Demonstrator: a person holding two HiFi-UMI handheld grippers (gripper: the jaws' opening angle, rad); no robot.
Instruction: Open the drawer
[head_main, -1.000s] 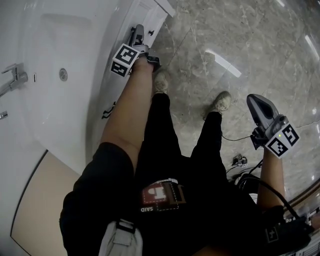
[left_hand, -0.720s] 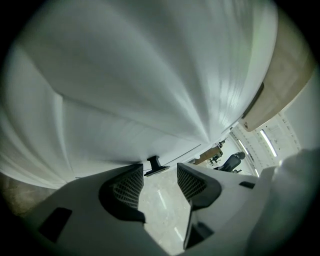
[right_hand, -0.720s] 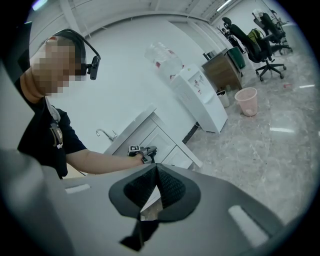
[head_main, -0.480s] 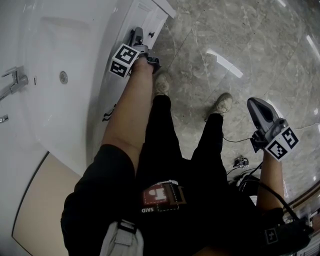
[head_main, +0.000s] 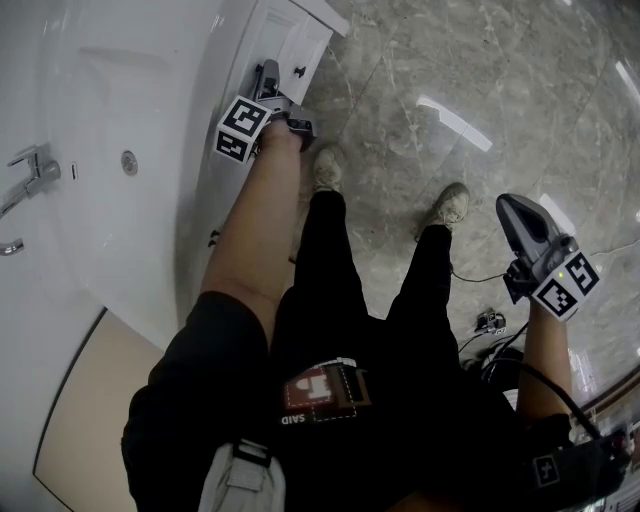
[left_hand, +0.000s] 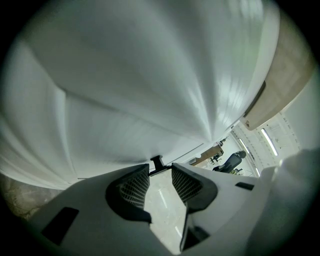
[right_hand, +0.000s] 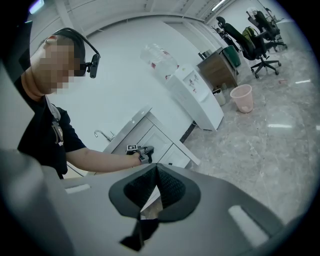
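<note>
The white drawer front (left_hand: 150, 100) fills the left gripper view, and its small black handle (left_hand: 157, 162) sits right at the fingertips. My left gripper (left_hand: 160, 172) has just been closing, and its pads now sit against that handle. In the head view, the left gripper (head_main: 268, 78) reaches to the front of the white vanity (head_main: 285, 40), beside a black knob (head_main: 299, 71). My right gripper (head_main: 512, 208) hangs over the floor at the right, far from the cabinet. Its pads (right_hand: 170, 187) meet with nothing between them.
A sink basin (head_main: 110, 110) with a tap (head_main: 30, 165) tops the vanity at the left. The person's shoes (head_main: 325, 165) stand on the marble floor (head_main: 480, 80), with cables (head_main: 490, 325) near the right foot. A water dispenser (right_hand: 195, 95), pink bin (right_hand: 242, 97) and office chairs (right_hand: 255, 40) stand farther off.
The head view has drifted slightly. The left gripper stays at the cabinet front. The right gripper stays over the floor.
</note>
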